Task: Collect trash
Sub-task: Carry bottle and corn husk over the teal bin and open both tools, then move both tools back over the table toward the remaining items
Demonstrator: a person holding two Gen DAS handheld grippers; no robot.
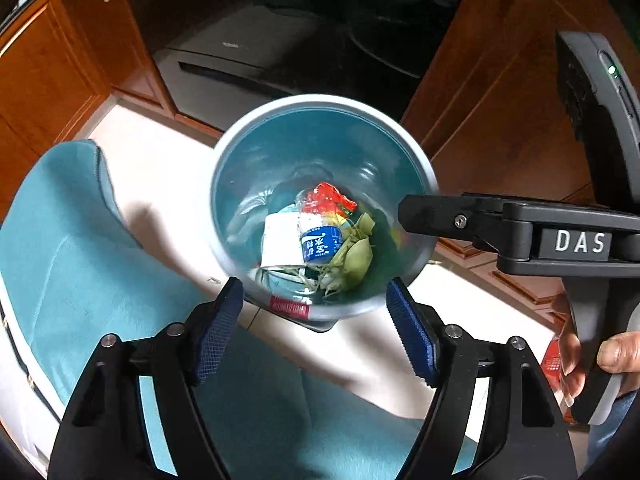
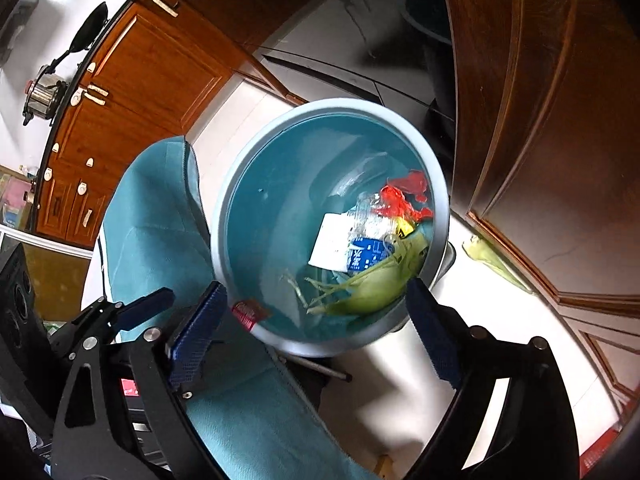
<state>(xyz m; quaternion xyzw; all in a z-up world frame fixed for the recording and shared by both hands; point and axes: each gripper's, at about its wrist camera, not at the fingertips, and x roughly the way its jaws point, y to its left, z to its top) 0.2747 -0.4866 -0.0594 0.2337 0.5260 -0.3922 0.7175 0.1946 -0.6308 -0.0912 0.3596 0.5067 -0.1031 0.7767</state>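
Teal bin [image 1: 256, 168] holding mixed trash [image 1: 320, 240]

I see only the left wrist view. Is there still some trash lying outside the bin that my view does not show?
Observer: Yes. A green husk lies on the floor to the right of the bin, by the wooden cabinet.
Operator: Does the right claw hold anything? I see it only from the side.
Observer: No. The right claw is open above the bin, with nothing between its pads.
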